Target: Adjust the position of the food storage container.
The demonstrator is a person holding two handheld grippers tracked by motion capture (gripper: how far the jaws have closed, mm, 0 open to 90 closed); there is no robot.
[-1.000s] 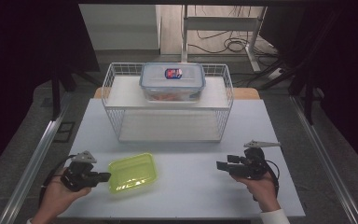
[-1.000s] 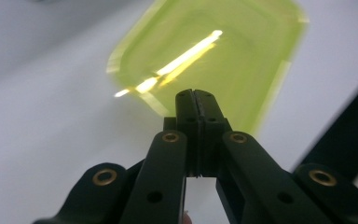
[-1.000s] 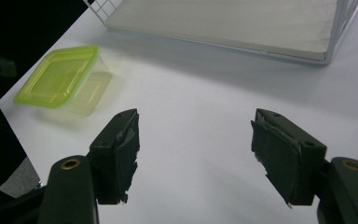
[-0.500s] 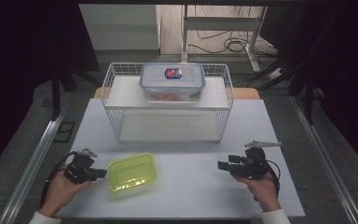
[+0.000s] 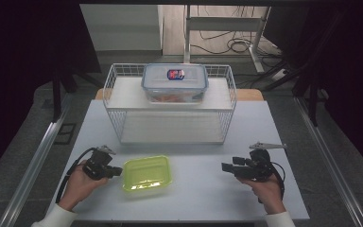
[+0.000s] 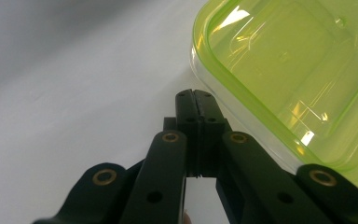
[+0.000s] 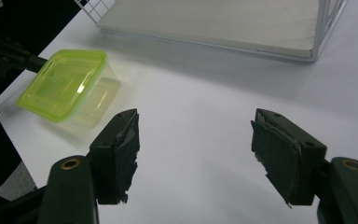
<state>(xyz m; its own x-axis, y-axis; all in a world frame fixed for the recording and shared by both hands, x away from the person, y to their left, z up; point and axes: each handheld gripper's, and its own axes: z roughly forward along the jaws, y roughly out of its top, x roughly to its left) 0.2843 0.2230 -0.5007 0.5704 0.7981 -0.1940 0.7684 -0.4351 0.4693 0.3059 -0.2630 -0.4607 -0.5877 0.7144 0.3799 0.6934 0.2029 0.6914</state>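
Resting my left gripper (image 5: 116, 172), jaws pressed together on nothing, beside the left rim of the translucent lime-green lidded plastic container (image 5: 147, 173) on the white surface (image 5: 203, 189), apparently to nudge it, while my right gripper (image 5: 227, 167) waits wide open, well apart.

Wire basket (image 5: 229, 111), clear lidded box (image 5: 175, 83)

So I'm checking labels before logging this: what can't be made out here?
- Label on the clear lidded box: too small to read in the high view.
- That box's contents: blurred orange shapes behind its wall.
- Green-lidded container: cut off by the left gripper view's edge.
- Left gripper touching that container or not: too close to tell.
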